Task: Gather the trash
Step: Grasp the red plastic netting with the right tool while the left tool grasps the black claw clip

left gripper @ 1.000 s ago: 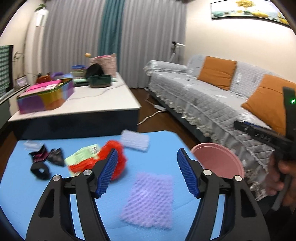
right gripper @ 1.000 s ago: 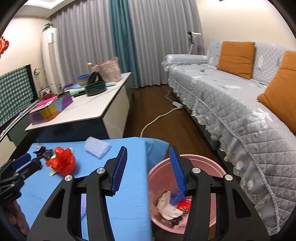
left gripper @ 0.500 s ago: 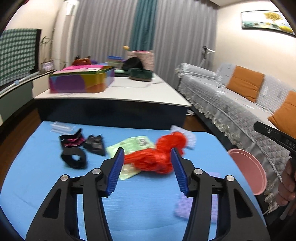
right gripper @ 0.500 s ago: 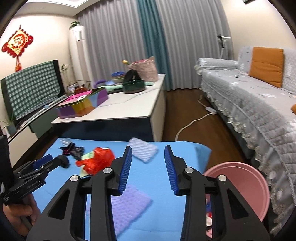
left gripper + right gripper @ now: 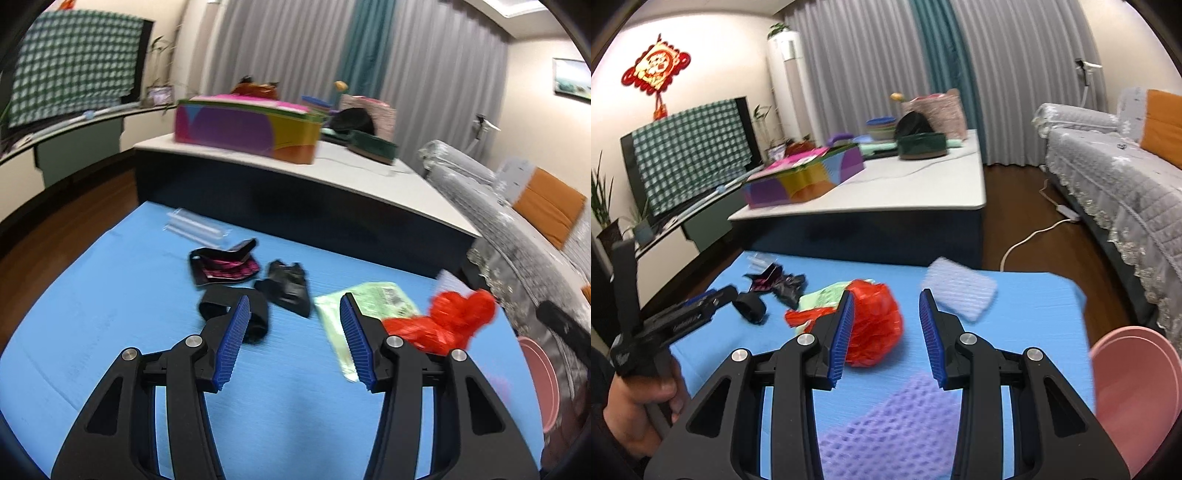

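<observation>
Hovering above the blue table (image 5: 1034, 295), right gripper (image 5: 886, 332) empty, jaws parted, just closing slightly. Red plastic bag (image 5: 875, 325) lies just ahead, left of centre, behind its left finger. Left gripper (image 5: 291, 339) likewise unclenched, empty, nearer the black scraps (image 5: 288, 288); pink bin (image 5: 1134, 391) sits rightward.

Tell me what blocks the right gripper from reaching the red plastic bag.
Nothing visible. The right gripper is open and empty; the red plastic bag lies just ahead on the blue mat, partly behind its left finger.

No legible text, print on green packet (image 5: 373, 295) too blurred to read, red wall ornament (image 5: 656, 66) bears an unreadable gold character
</observation>
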